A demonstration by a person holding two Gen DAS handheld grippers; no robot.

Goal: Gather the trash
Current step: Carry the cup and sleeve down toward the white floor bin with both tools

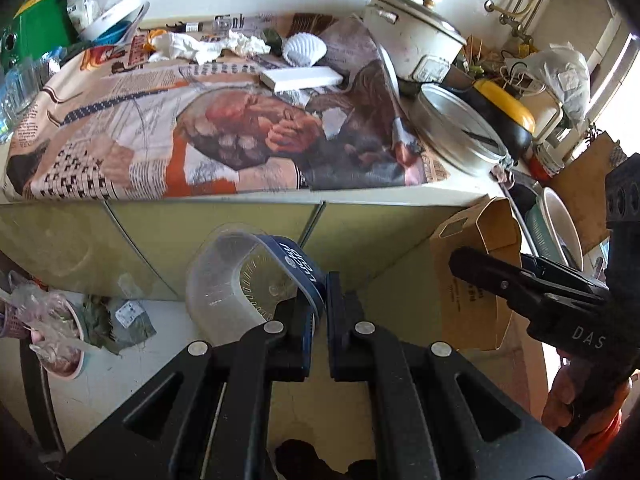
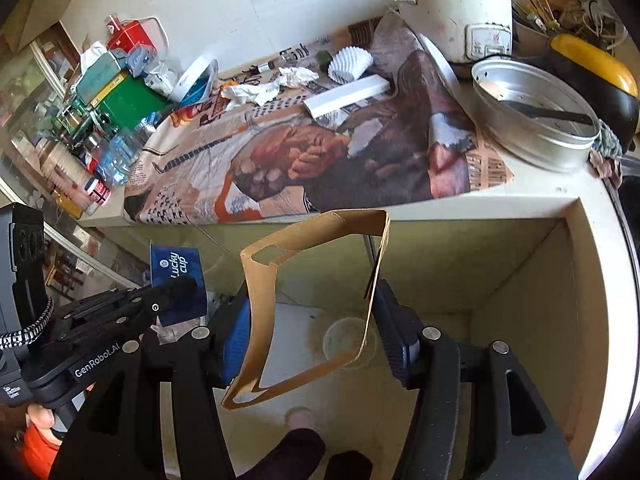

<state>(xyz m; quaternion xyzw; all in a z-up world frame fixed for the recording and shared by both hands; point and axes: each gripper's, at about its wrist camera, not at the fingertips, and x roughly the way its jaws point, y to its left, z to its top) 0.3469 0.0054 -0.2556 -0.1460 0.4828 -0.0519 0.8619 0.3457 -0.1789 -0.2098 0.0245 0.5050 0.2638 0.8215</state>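
left wrist view: the left gripper (image 1: 318, 312) pinches the blue-sleeved rim of a clear plastic cup (image 1: 240, 280), mouth tilted leftward, off the counter edge. right gripper (image 2: 312, 336) stands half spread around a brown paper carrier (image 2: 260, 320), its long axis running up between the jaws. crumpled tissue (image 1: 208, 46) lies far back on the newspaper (image 1: 120, 120), beyond both hands, nearer the left one.

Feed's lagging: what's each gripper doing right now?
Left gripper: shut on the cup.
Right gripper: shut on the carton.
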